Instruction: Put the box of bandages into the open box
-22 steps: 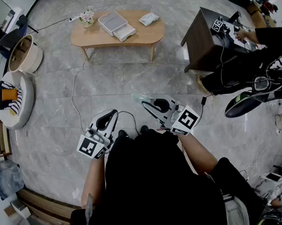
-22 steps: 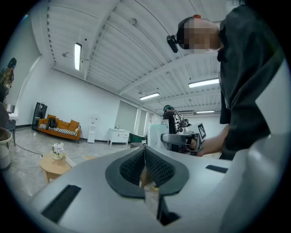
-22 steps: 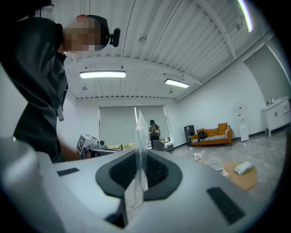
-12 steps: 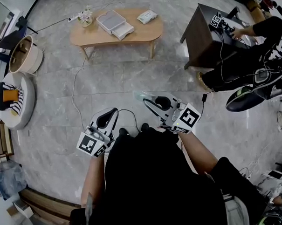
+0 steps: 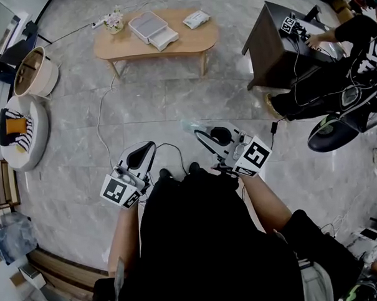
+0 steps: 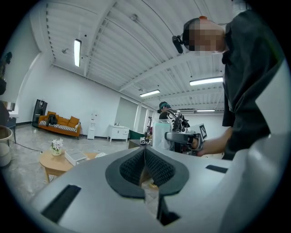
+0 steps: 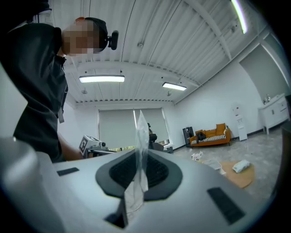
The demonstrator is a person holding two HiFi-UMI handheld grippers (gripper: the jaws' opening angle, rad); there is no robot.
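Right gripper [image 7: 138, 157] view: jaws pinched on a clear plastic strip [image 7: 140, 132], barely visible in the head view. Left gripper [image 6: 144, 151] jaws together, empty. Bandage box [image 5: 197, 18] sits well ahead of both grippers on the low table [image 5: 190, 44], near the open box [image 5: 152, 30].

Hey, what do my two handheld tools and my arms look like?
The left tool and the right tool are light grey, wedge-shaped plastic bodies with black ribbed pads on the jaws. A white cube with black square markers sits at the rear of each, and a thin black cable loops from the left tool. You wear a black top that leaves the forearms uncovered.
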